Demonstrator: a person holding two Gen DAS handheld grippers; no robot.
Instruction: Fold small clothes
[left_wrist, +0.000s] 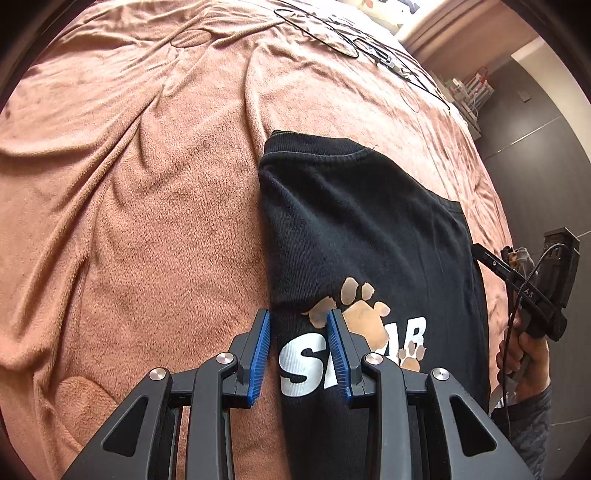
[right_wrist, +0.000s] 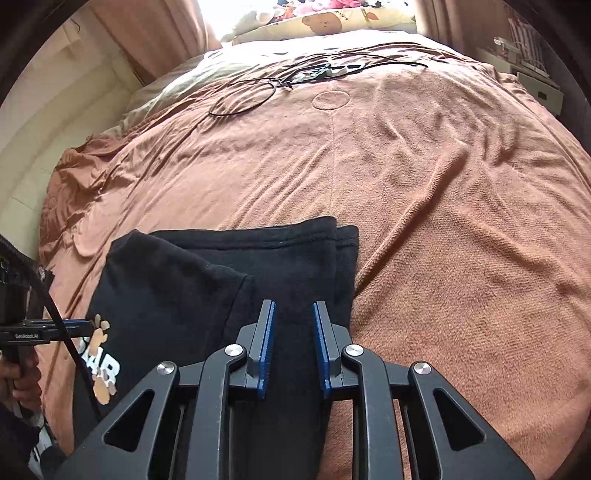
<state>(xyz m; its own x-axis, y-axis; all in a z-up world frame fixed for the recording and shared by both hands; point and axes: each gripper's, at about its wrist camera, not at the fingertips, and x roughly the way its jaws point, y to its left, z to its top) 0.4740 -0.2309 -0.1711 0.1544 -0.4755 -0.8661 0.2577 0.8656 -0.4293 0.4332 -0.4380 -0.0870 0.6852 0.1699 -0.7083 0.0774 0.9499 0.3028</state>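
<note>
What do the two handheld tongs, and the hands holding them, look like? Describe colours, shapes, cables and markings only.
The left tongs and right tongs are matte black linkages with triangular cut-outs and round silver pivot pins. Each finger carries a flat, ribbed blue pad. Seen side-on, the left tongs bear white "GenRobot.AI" lettering and trail a black cable. The right hand is bare, with a grey sleeve below it.

"GenRobot.AI" on left tool (right_wrist: 88, 326).
</note>
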